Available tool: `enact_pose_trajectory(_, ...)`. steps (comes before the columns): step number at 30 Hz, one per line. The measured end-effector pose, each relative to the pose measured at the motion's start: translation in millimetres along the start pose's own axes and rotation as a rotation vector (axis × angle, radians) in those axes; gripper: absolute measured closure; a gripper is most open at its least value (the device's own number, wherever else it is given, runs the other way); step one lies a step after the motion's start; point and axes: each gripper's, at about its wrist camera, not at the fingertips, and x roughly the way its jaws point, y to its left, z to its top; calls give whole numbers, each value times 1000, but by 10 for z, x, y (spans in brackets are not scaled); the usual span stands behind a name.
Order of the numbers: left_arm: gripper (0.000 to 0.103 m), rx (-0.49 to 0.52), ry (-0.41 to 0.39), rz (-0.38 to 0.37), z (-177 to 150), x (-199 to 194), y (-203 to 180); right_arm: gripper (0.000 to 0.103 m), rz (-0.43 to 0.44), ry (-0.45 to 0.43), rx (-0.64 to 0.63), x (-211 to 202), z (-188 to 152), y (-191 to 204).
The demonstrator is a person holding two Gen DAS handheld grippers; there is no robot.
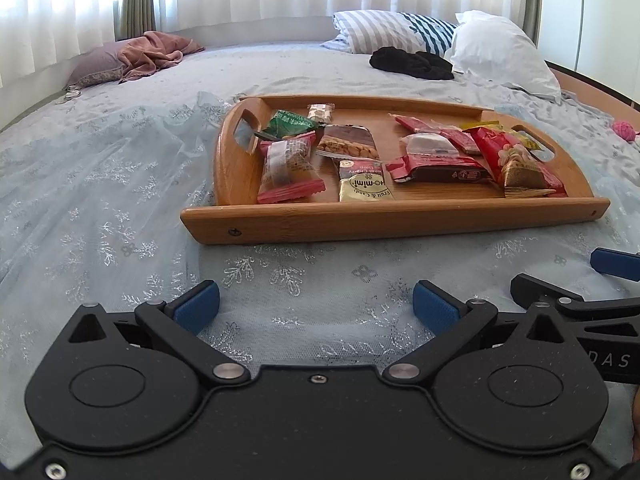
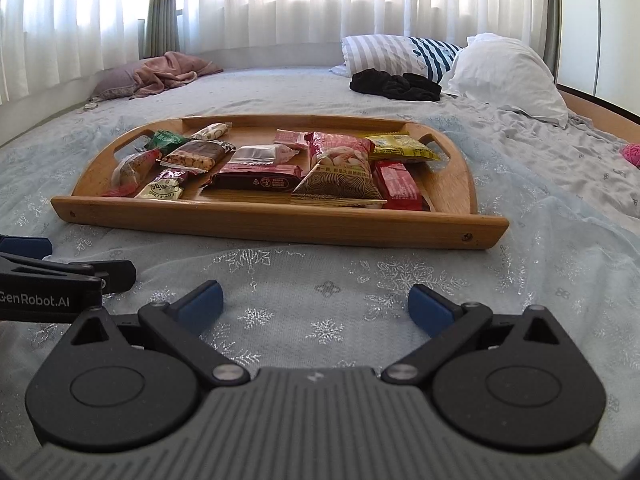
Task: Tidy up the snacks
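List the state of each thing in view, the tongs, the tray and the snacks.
left tongs: open, empty, above the bedspread.
right tongs: open, empty, above the bedspread.
wooden tray: flat on the bed, holding snacks.
snack packets: sealed as far as visible, jumbled, some overlapping.
peanut bag: lying across neighbouring packets.

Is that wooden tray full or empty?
Fairly full. The tray holds about ten wrapped snacks lying flat, some overlapping, like the red peanut bag. Bare wood shows between them.

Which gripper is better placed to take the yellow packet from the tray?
Probably the right gripper. The yellow packet lies at the tray's right end, on its side. Both jaws are open and empty.
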Motion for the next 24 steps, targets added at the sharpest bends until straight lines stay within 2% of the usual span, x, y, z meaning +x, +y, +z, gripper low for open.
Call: enact_pose_trajectory(24,0,-4,-8,-1,-22,-16,1,0,0,-1,0,1,-4,1)
